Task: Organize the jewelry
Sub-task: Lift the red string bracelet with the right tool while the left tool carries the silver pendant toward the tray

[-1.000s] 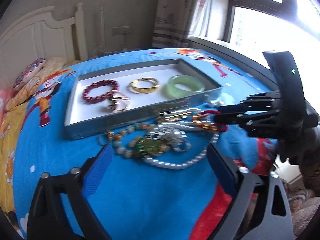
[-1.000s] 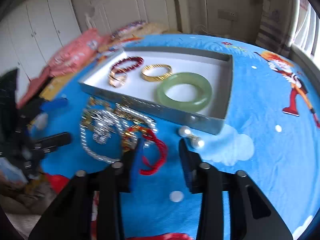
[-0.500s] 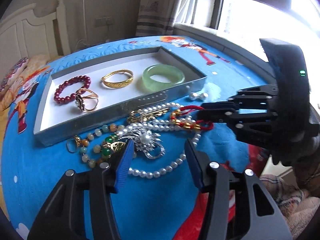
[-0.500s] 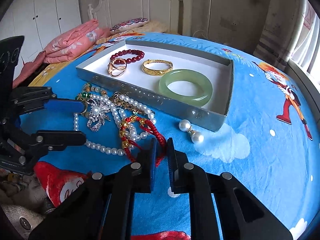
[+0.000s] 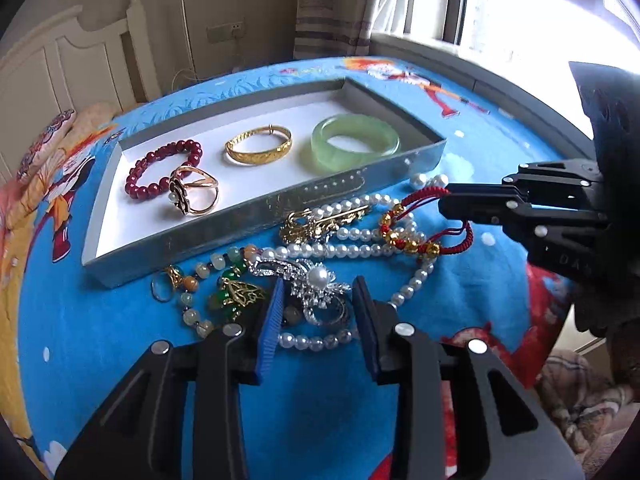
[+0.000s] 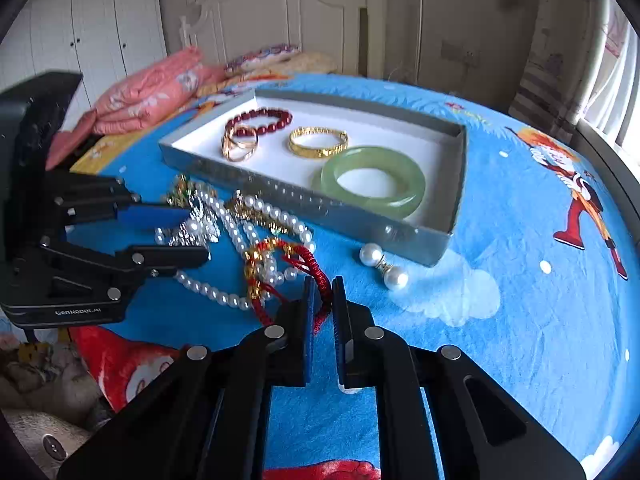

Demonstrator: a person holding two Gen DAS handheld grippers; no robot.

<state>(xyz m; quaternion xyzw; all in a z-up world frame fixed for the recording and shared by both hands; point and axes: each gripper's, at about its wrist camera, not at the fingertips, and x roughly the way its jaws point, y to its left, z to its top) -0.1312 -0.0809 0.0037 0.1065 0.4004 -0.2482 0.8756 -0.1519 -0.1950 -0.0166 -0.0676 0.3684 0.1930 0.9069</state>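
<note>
A grey tray on the blue bedspread holds a red bead bracelet, a gold bangle, a jade bangle and a gold ring. In front of it lies a tangled pile: a pearl necklace, a silver pearl brooch, a green bead string and a red cord bracelet with gold beads. My left gripper straddles the brooch, its jaws closing. My right gripper is shut on the red cord bracelet at the pile's window side.
A pair of pearl earrings lies loose by the tray's near corner. A small gold ring sits left of the pile. Pink bedding and a white headboard lie beyond the tray. The bed's edge drops off behind the right gripper.
My left gripper has come forward over the pile and its jaws have narrowed from wide to close around the brooch. My right jaws have shut on the red cord.
</note>
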